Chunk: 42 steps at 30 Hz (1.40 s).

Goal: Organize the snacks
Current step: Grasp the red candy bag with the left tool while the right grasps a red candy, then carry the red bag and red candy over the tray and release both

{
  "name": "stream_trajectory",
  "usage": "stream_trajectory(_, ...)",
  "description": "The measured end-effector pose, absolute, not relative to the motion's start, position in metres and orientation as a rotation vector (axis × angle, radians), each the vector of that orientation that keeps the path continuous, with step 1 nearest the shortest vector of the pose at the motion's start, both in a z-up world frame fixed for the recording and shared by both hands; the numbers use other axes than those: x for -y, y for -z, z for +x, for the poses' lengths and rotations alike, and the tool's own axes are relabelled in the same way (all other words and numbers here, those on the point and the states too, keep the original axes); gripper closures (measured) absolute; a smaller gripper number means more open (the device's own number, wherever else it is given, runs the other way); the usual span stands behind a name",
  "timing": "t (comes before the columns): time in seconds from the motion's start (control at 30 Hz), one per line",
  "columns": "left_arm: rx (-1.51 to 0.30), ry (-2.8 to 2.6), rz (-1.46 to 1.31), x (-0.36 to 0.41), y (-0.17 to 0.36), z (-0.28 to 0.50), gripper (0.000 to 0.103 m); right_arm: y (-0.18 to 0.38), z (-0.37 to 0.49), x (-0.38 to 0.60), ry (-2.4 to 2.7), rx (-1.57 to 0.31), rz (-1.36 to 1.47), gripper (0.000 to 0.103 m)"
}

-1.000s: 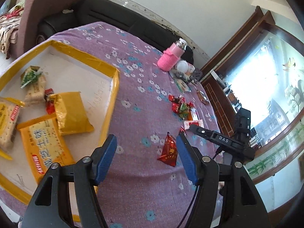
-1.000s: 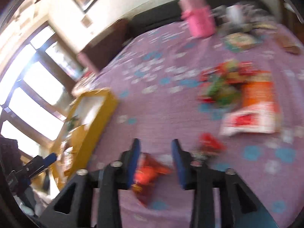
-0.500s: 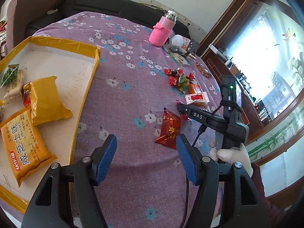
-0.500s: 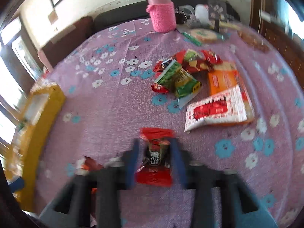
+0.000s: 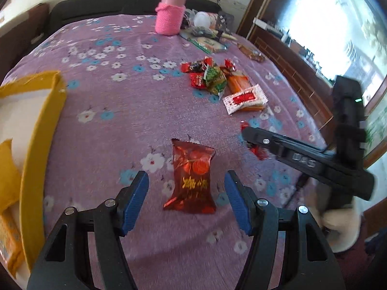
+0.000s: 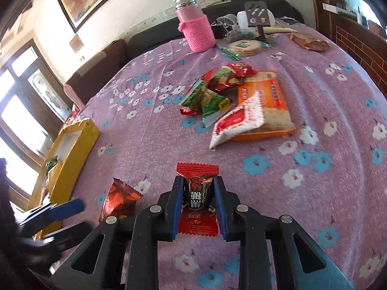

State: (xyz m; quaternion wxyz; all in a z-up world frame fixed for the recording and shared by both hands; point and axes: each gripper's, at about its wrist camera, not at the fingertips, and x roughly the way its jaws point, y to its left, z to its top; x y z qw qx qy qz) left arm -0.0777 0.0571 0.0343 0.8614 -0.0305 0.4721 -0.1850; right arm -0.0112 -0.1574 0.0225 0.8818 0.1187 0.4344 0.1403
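Pinching a small red foil candy at its bulging middle, the right gripper has its blue ribbed pads pressed against the wrapper's sides, the crimped sawtooth ends sticking out ahead and behind over the worktop. The left gripper hangs with its jaws apart, nothing between the pads; a glossy dark-red foil sachet with gold lettering lies flat on the cloth just ahead of them, untouched. The worktop wears a fuzzy purple cloth printed with white and blue flowers. Farther out sits a loose heap of snacks: crinkled green and red packets, a flat orange cracker pack with a white-and-red zigzag-edged sachet leaning on it. To the left stands a shallow yellow-taped cardboard box, its walls straight and shiny, with packets inside. At the far edge stands a metal-capped bottle in a pink knitted sleeve, beside a round pack of biscuits.
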Motion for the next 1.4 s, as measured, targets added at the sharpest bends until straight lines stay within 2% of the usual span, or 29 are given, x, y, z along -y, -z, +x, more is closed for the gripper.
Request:
stream_trajectory(0.13,-1.013,0.386,-0.028,-0.044,-0.018,-0.063,0.040,-0.026,-0.020,0.165,-0.303,-0.893,0.262,0.077)
stream_trajectory(0.17,-1.015,0.385,-0.018,-0.043,-0.015,-0.062,0.045,-0.028,-0.021,0.165,-0.304,-0.890,0.261,0.077)
stream_trajectory(0.2,-0.996,0.368,0.007,-0.042,-0.015,-0.063,0.064,-0.029,-0.023,0.165,-0.306,-0.887,0.260,0.077)
stream_trajectory(0.23,-0.994,0.373,0.021,-0.042,-0.015,-0.064,0.075,-0.031,-0.025,0.165,-0.308,-0.883,0.258,0.077)
stream_trajectory(0.5,-0.926,0.376,-0.113,-0.078,-0.044,-0.088,0.075,-0.043,-0.033,0.142,-0.335,-0.866,0.222,0.077)
stream_trajectory(0.77,-0.805,0.208,-0.273,-0.188,-0.085,-0.127,0.075,-0.075,-0.037,0.058,-0.505,-0.820,0.147,0.078)
stream_trajectory(1.07,-0.792,-0.043,-0.460,-0.310,-0.063,-0.146,0.074,-0.082,-0.053,-0.071,-0.742,-0.847,0.016,0.078)
stream_trajectory(1.4,-0.800,-0.088,-0.552,-0.342,-0.052,-0.158,0.071,-0.051,-0.072,-0.157,-0.837,-0.904,-0.135,0.078)
